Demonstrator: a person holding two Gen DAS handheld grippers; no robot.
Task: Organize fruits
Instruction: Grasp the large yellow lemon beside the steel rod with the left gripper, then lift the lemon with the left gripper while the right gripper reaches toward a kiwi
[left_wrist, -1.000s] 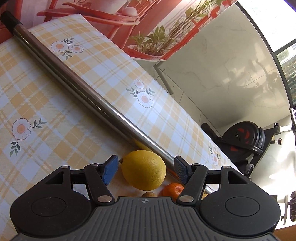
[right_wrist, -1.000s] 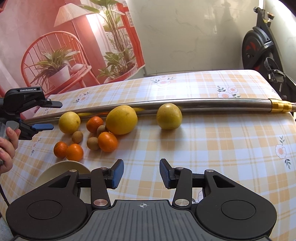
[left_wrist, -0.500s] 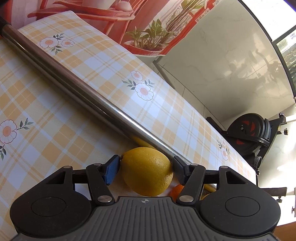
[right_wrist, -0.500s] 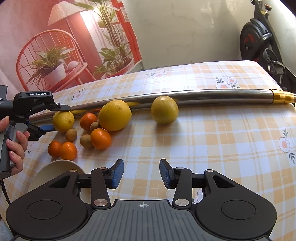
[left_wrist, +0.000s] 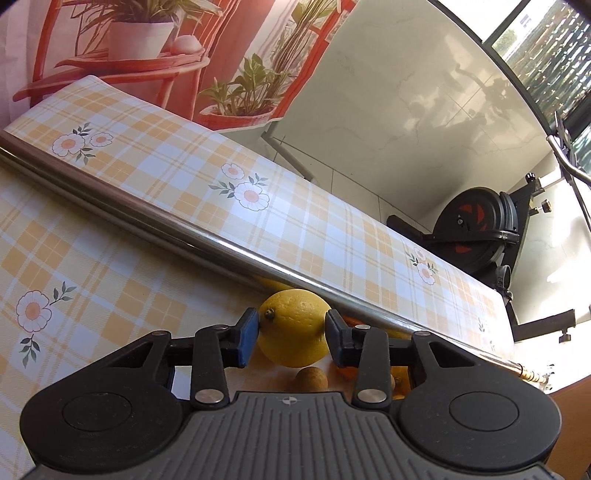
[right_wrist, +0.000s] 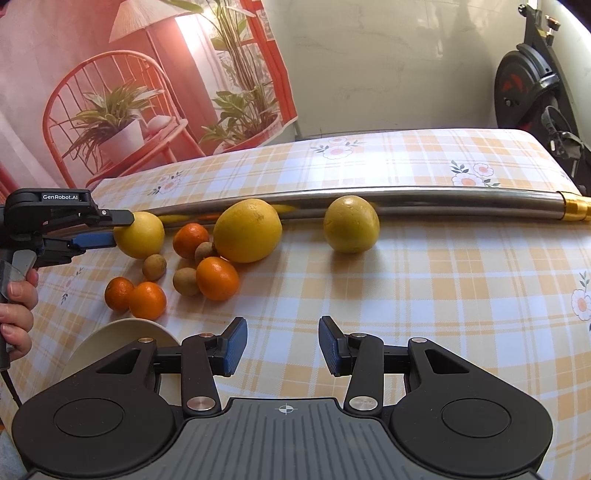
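Note:
My left gripper (left_wrist: 291, 339) is shut on a yellow lemon (left_wrist: 293, 326), its blue pads touching both sides; the right wrist view shows the same gripper (right_wrist: 114, 229) at the lemon (right_wrist: 142, 236) on the table's left. Near it lie several oranges (right_wrist: 217, 277), small brown fruits (right_wrist: 154, 266), a large yellow citrus (right_wrist: 247, 230) and a second one (right_wrist: 351, 224) farther right. My right gripper (right_wrist: 282, 345) is open and empty above the tablecloth in front of the fruit.
A long steel pipe (right_wrist: 424, 199) lies across the table behind the fruit, also in the left wrist view (left_wrist: 166, 225). A cream plate (right_wrist: 110, 339) sits at front left. An exercise bike (right_wrist: 535, 96) stands beyond the right edge.
My left gripper moved forward around the lemon and closed its pads onto it. My right gripper stayed open and shifted only slightly.

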